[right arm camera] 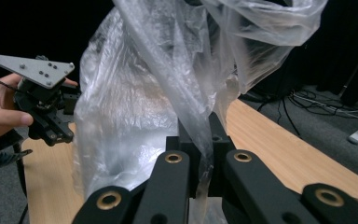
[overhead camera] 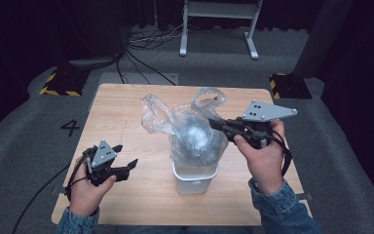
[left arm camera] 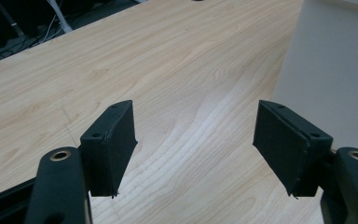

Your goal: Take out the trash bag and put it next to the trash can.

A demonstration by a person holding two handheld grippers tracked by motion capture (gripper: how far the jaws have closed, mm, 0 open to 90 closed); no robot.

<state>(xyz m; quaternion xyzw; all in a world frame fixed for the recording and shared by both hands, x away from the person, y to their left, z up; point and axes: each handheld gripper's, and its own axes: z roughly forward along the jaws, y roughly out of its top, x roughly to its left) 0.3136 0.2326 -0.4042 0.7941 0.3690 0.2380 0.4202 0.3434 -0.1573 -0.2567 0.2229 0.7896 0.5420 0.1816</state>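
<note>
The light wooden table [overhead camera: 121, 112] carries a small white plastic bin [overhead camera: 195, 179] near its front edge, and a clear crinkled plastic bag [overhead camera: 195, 131] sits bunched in and above the bin. The right gripper [right arm camera: 204, 154] has its jaws pinched tight on a fold of the bag. The left gripper [overhead camera: 126, 157] hangs low beside the bin, jaws wide and empty. A good lift likely needs that free gripper steadying the bin's wall while the film is drawn straight up, slowly.
</note>
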